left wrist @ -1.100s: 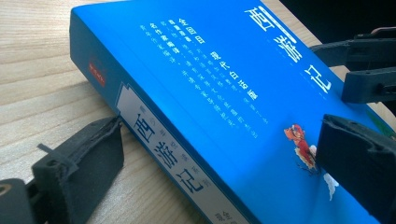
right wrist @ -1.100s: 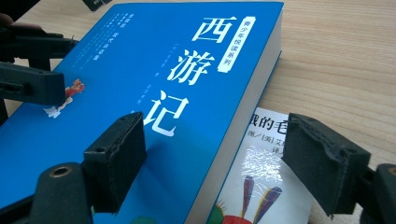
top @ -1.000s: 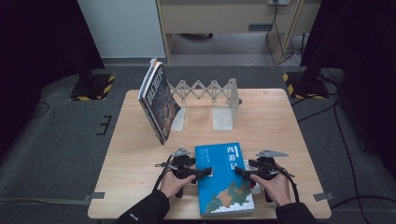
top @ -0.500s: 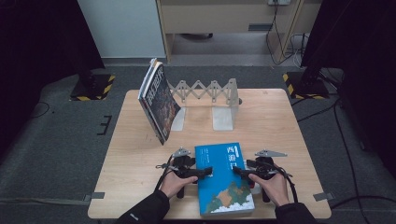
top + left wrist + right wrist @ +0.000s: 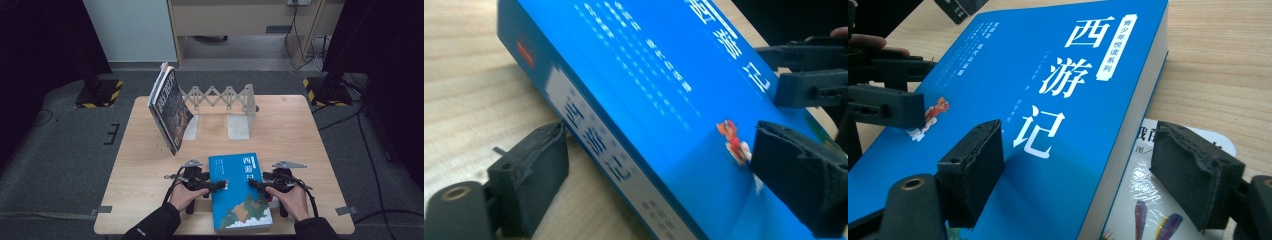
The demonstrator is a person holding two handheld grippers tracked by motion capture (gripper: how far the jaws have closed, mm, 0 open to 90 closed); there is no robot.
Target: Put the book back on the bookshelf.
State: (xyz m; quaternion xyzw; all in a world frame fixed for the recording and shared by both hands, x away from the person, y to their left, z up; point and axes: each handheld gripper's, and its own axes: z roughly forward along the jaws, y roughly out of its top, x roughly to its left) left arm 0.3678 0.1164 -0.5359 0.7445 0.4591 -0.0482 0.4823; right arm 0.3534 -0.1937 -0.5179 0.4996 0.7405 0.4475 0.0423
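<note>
Blue book (image 5: pixel 240 192): flat at table's (image 5: pixel 310 135) near edge, long axis running away from person.
Left gripper (image 5: pixel 220 186): straddles spine edge, jaws just closing, not yet clamped.
Right gripper (image 5: pixel 255 184): straddles opposite edge, jaws apart; equally near.

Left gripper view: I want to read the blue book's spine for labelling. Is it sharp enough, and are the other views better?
Left gripper view: blue book smeared, spine text unreadable. Right gripper view: cover title crisp, near black pads soft. High view: evenly lit, surroundings dark, print too small.

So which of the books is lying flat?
The blue book between both grippers lies flat on the table; the dark-covered book leans against the folding rack.
</note>
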